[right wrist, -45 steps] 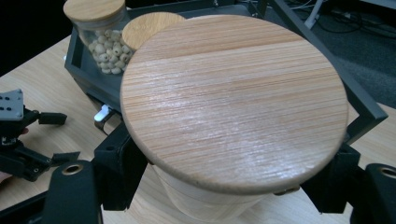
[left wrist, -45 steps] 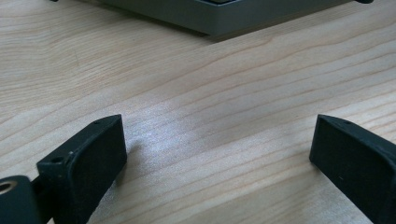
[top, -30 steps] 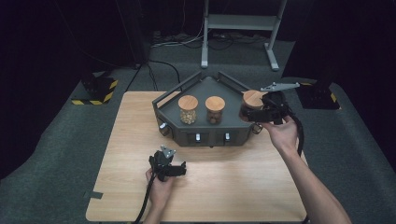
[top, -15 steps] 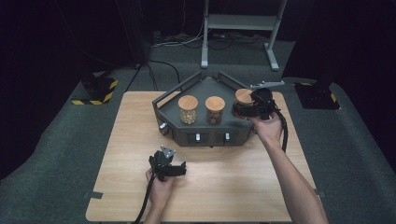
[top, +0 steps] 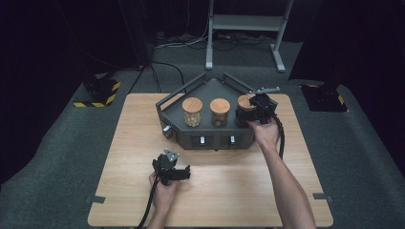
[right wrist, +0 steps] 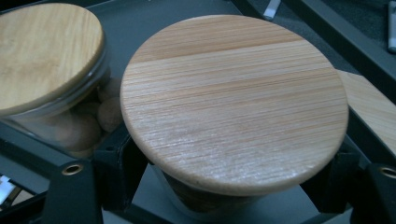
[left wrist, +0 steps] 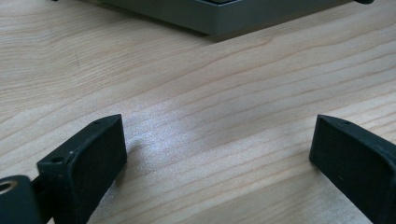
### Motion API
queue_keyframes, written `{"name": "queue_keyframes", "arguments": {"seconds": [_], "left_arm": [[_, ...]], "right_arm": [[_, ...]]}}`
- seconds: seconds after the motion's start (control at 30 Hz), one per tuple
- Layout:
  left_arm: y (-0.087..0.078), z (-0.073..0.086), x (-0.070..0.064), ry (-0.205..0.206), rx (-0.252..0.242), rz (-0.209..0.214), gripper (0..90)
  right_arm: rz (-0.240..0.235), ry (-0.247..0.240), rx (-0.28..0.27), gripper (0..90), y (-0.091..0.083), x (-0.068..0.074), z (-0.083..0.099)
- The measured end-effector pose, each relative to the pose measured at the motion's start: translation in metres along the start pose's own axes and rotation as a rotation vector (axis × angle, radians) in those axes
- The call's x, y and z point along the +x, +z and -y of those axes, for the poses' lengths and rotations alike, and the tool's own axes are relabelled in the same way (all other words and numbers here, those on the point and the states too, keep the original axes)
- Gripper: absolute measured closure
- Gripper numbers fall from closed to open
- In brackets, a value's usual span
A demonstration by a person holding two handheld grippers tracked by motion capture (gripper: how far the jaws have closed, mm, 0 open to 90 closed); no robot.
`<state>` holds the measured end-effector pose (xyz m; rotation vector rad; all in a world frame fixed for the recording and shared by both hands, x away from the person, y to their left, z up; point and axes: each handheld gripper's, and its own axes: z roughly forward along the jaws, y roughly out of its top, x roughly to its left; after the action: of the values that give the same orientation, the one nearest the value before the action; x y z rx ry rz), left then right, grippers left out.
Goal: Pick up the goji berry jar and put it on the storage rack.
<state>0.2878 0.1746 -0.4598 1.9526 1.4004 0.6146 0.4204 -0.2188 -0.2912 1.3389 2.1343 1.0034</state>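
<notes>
**Right tongs around the rightmost jar in the rack**

The right tongs (top: 255, 109) sit at the right end of a dark grey rack (top: 210, 138), their two black jaws on either side of the rightmost jar (right wrist: 233, 107), just under its round wooden lid. In the right gripper view the jaws press close against the jar's sides, pinching it. The jar stands upright in the rack, beside a middle jar (top: 219, 112) with a matching lid and brown contents. A third jar (top: 192, 111), holding paler pieces, stands at the left of the row.

The left tongs (top: 171, 171) rest low on the pale wooden worktop (top: 119, 143), near its front edge and well apart from the rack. Their jaws are spread wide with nothing between them, only bare wood grain.
</notes>
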Motion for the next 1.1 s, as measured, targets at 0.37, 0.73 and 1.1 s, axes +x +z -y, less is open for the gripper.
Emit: {"name": "queue_keyframes", "arguments": {"seconds": [0.37,0.73,1.1], "left_arm": [[0.000,0.000,0.000,0.000,0.000,0.000,3.9],[0.000,0.000,0.000,0.001,-0.001,0.000,3.9],[0.000,0.000,0.000,0.000,0.000,0.000,3.9]], "right_arm": [[0.035,-0.021,-0.014,25.6,0.009,0.010,0.006],[0.036,-0.034,-0.028,25.6,0.010,0.011,0.012],[0.030,-0.022,-0.038,25.6,0.010,0.009,0.016]]}}
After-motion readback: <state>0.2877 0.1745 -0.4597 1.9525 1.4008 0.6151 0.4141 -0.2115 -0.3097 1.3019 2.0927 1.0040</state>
